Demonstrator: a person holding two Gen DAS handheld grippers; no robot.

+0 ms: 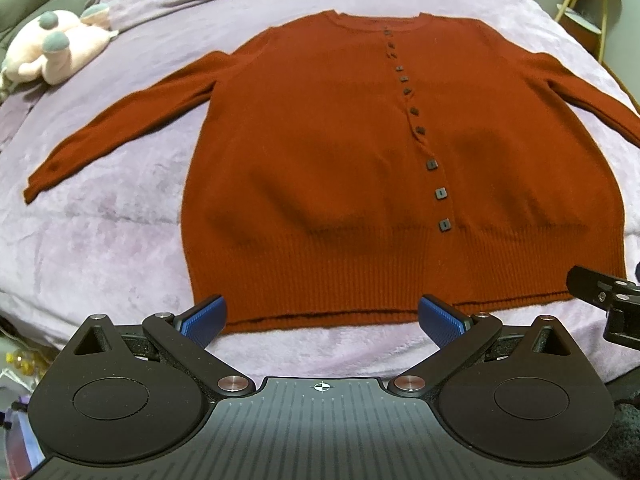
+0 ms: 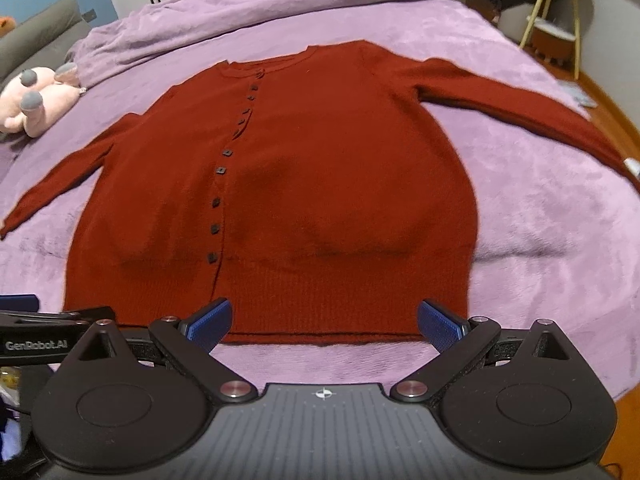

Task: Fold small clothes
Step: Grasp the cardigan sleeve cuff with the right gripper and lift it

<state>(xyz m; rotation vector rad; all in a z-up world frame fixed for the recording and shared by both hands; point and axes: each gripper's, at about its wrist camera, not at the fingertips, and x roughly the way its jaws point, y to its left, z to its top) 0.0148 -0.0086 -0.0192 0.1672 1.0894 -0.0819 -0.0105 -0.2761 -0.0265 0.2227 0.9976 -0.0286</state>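
A rust-red buttoned cardigan (image 1: pixel 340 152) lies flat, face up, on a purple blanket (image 1: pixel 100 240), both sleeves spread out to the sides. It also shows in the right wrist view (image 2: pixel 320 184). My left gripper (image 1: pixel 322 318) is open and empty, hovering just in front of the hem, toward its left half. My right gripper (image 2: pixel 324 322) is open and empty, in front of the hem's right half. Part of the right gripper (image 1: pixel 600 292) shows at the left wrist view's right edge; part of the left gripper (image 2: pixel 48 328) shows at the right wrist view's left edge.
A pink plush toy (image 1: pixel 56 48) lies at the far left of the bed (image 2: pixel 36 108). A bunched purple duvet (image 2: pixel 260 4) lies behind the collar. A yellow-legged side table (image 2: pixel 552 20) stands on the wooden floor at the right.
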